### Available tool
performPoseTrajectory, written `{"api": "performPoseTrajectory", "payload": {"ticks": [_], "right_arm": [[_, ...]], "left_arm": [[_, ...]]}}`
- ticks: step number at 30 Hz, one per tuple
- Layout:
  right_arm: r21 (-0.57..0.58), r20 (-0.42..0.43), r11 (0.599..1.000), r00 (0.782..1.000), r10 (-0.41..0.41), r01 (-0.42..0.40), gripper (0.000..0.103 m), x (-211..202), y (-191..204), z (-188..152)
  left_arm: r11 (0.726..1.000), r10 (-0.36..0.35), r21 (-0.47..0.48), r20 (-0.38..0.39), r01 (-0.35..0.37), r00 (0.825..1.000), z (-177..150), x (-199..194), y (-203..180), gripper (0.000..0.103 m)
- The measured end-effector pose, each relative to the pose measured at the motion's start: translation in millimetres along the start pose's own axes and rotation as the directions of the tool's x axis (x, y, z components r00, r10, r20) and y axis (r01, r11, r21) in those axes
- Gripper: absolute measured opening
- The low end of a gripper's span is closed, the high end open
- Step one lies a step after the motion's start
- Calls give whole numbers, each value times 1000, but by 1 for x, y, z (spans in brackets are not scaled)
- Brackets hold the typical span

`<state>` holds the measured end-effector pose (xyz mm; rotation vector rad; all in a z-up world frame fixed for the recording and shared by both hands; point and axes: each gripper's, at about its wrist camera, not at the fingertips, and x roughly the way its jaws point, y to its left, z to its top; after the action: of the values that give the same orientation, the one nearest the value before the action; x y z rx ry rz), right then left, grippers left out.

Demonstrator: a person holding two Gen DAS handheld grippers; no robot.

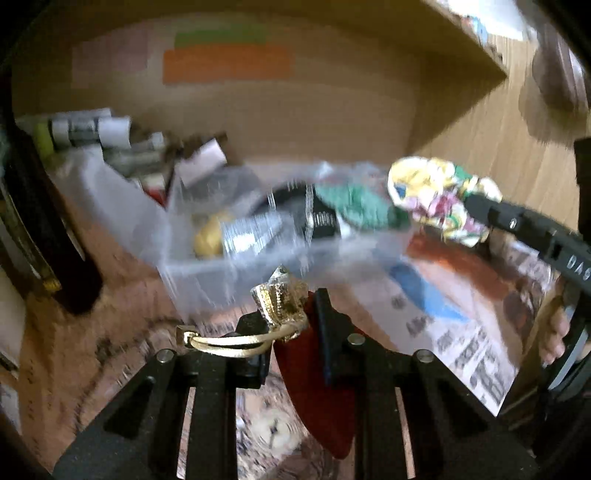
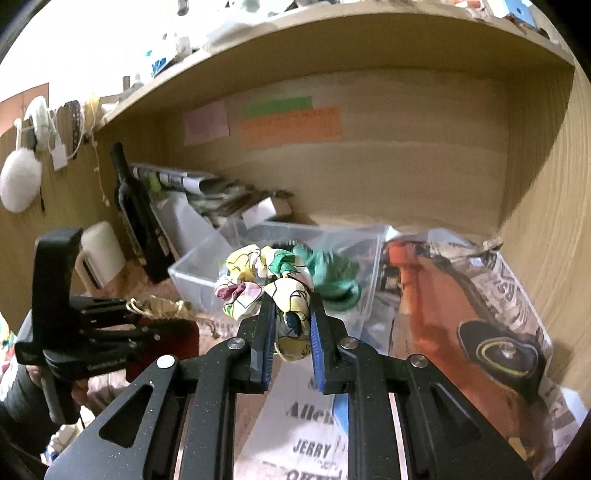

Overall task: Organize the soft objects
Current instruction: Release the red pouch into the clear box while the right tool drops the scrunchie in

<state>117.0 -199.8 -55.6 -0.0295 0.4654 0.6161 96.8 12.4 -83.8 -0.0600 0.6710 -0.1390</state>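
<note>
the left gripper (image 1: 286, 314) clamps the gathered neck of a dark red velvet pouch (image 1: 314, 387), whose gold mesh trim (image 1: 280, 299) bunches up between the fingers while a gold drawstring cord (image 1: 225, 341) loops off to the left of them; the pouch body hangs below the jaws, clear of the patterned surface beneath. from the right wrist view the same pouch (image 2: 162, 343) shows as a red mass at the tip of that gripper, low on the left. the right gripper (image 2: 291, 325) is clenched on a floral fabric scrunchie (image 2: 258, 284), cream with yellow, pink and green print, one fold pinched between the blue-lined pads (image 2: 317, 354) and the rest ballooning up and left above the fingertips. in the left wrist view that scrunchie (image 1: 439, 199) hangs in the air at the right, above the rim of a clear plastic bin (image 1: 207, 273). the bin (image 2: 199, 273) sits on the desk under a wooden shelf (image 2: 332, 33) and holds a green scrunchie (image 2: 332, 277), just behind the held one, along with blurred dark and silver items. a printed newspaper (image 2: 306, 443) lies to the right of the bin, and a dark bottle (image 2: 136, 214) stands to its left. coloured sticky notes (image 2: 288, 123) line the back panel.
</note>
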Motion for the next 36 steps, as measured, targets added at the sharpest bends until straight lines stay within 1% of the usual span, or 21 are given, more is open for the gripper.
{"api": "performPoseTrajectory", "payload": {"ticks": [7, 11, 17, 20, 23, 25, 28, 33, 34, 36], "right_arm": [[10, 57, 1000, 998, -7, 6, 15, 7, -1, 18], [10, 69, 1000, 998, -1, 0, 16, 16, -2, 27], [7, 64, 1000, 998, -7, 7, 16, 36, -3, 37], [0, 46, 1000, 999, -17, 17, 16, 51, -3, 39], [-3, 16, 1000, 1000, -17, 17, 16, 66, -4, 39], [-9, 2, 999, 1000, -31, 31, 16, 76, -5, 36], [-16, -44, 999, 998, -32, 32, 16, 90, -7, 30], [-43, -111, 999, 993, -32, 27, 16, 106, -6, 22], [-47, -125, 999, 992, -33, 27, 16, 110, -6, 20], [-53, -145, 998, 989, -33, 26, 17, 115, -6, 18]], "left_arm": [[999, 37, -9, 112, -37, 993, 40, -13, 13, 21], [998, 67, -13, 146, -66, 987, 59, -9, 21, 21], [994, 111, -24, 169, -108, 979, 78, 9, 27, 21], [992, 128, -29, 152, -125, 980, 84, 28, 31, 21], [992, 126, -31, 111, -123, 986, 85, 46, 32, 21], [992, 121, -31, 77, -119, 990, 83, 61, 35, 21], [994, 108, -25, 31, -108, 994, 78, 79, 37, 21], [993, 112, -19, -27, -113, 993, 70, 95, 36, 21], [993, 113, -18, -37, -114, 993, 69, 98, 37, 22], [993, 116, -18, -52, -117, 992, 66, 100, 38, 27]]}}
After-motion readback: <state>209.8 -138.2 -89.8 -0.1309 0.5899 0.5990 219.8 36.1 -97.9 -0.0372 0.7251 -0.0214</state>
